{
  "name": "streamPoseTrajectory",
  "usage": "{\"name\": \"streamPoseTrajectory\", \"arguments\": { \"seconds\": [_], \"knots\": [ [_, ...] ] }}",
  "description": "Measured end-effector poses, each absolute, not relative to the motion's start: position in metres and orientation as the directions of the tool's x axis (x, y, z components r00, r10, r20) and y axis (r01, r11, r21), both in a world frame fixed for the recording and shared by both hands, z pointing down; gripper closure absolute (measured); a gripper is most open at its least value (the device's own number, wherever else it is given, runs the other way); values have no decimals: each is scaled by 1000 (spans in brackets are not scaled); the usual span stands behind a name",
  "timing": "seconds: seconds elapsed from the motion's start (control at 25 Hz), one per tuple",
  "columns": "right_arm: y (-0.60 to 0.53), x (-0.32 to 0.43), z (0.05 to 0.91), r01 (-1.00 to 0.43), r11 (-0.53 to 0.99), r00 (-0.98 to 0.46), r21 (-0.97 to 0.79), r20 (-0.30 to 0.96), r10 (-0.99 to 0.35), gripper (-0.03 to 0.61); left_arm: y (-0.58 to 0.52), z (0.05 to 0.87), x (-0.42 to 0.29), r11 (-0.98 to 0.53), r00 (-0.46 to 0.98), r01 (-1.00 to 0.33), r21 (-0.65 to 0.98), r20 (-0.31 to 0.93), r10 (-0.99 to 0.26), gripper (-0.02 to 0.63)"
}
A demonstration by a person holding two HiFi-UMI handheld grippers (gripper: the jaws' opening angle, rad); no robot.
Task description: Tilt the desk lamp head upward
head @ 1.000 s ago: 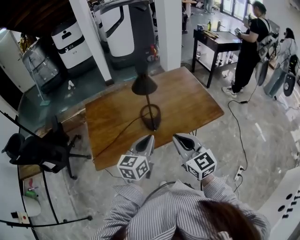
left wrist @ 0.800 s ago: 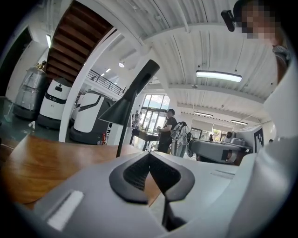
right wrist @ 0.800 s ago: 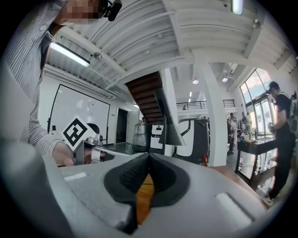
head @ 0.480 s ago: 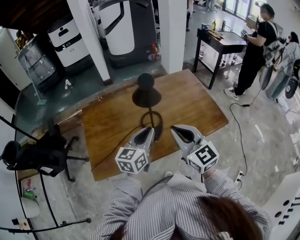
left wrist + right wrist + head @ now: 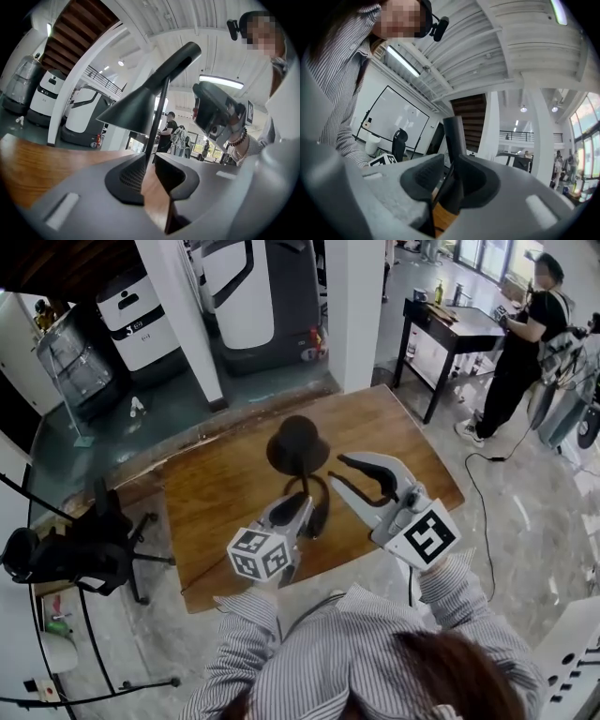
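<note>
A black desk lamp stands on the wooden table, with its cone shade over a ring base. My left gripper is low by the thin stem, just in front of the base. Its jaws have just been opening, and the stem lines up with the gap without touching the pads. My right gripper is raised beside the shade's right side. Its jaws have also just been opening, and the lamp's dark neck tube rises just beyond the gap. Neither gripper holds anything.
A black office chair stands left of the table. A white pillar and white machines are behind it. At the far right, a person stands by a black side table. A cable lies on the floor at the right.
Both grippers moved forward over the table to the lamp. The right one rose to shade height and rolled. Both pairs of jaws went from shut to open.
</note>
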State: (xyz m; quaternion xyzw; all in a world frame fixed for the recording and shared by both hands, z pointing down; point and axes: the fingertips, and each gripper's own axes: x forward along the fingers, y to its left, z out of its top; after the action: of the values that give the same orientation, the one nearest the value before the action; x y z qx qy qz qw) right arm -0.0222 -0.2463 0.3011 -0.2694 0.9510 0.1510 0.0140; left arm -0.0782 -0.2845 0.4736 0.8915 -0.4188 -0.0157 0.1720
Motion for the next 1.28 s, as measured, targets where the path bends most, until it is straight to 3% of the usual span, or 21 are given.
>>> {"name": "streamPoseTrajectory", "arguments": {
  "seconds": [0.04,0.16,0.28,0.44,0.8,1.28],
  "knots": [
    [-249,-25,292,-502,809,-863,307,-113,-493,491,-287,475,-81,-590,652,-737,329,114,-750,560],
    [-255,-32,276,-450,803,-887,392,-95,-451,436,-293,480,-83,-594,663,-726,347,122,-739,498],
    [-256,-44,262,-377,788,-916,487,-72,-394,396,-296,483,-77,-618,684,-714,329,138,-716,491],
    [-256,-58,251,-293,759,-944,582,-47,-328,390,-302,488,-72,-636,703,-700,324,160,-693,495],
    [-255,-76,242,-219,760,-969,612,-48,-241,390,-307,490,-63,-667,745,-654,358,148,-651,515],
    [-253,-72,243,-231,737,-970,635,-90,-226,391,-308,492,-59,-691,776,-616,378,142,-614,517]
  ]
}}
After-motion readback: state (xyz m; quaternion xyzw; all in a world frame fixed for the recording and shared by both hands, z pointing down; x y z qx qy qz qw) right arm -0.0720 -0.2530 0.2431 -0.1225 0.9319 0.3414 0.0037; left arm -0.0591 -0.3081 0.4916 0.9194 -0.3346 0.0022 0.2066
